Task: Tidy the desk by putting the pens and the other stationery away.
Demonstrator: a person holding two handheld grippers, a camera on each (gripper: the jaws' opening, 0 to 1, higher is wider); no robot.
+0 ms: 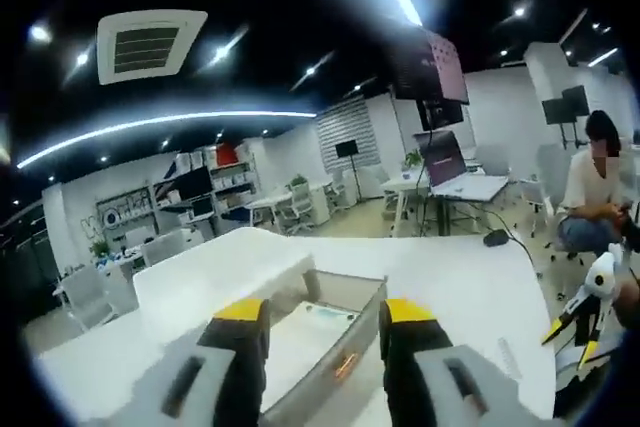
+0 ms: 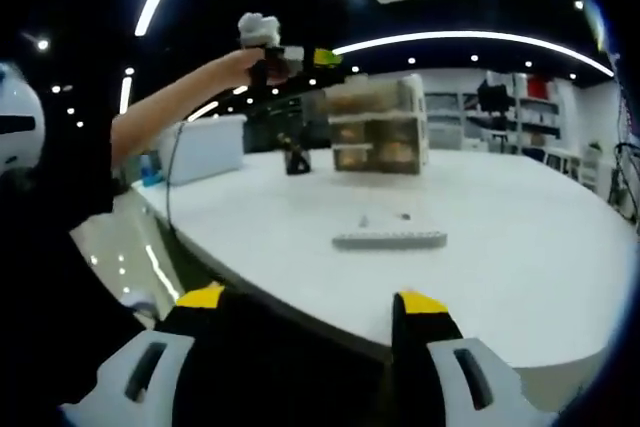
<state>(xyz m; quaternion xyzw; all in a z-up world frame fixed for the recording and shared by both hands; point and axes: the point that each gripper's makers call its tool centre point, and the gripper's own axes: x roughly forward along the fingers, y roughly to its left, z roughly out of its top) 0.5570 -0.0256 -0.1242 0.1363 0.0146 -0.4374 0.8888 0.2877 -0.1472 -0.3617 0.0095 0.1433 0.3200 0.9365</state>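
The drawer unit [image 2: 378,125] stands at the far side of the counter [image 2: 520,267] in the right gripper view, at about 12 o'clock from that gripper, and a flat ruler [image 2: 390,240] lies on the white top between the two, with a couple of small bits [image 2: 383,218] just beyond it (too small to name). A small dark object [image 2: 294,157] sits just to the unit's left.

In the left gripper view an open drawer [image 1: 335,332] lies straight ahead between the jaws, light items inside it, blurred. The left gripper [image 1: 328,315] has its jaws spread and holds nothing; the right gripper [image 2: 313,300] is likewise open and empty, hanging near the counter's edge.

The step in hand looks like fetching the next piece of stationery for the open drawer. To do it well, bring the right gripper low and level over the ruler, jaws set across its narrow width, and close near the middle so it does not tip.

The right gripper view takes in the ruler, the whole unit and the raised left gripper at 11 o'clock; the left gripper view gives the drawer's inside, a cable [image 1: 515,237] on the counter, and a seated person [image 1: 592,192] at 3 o'clock.
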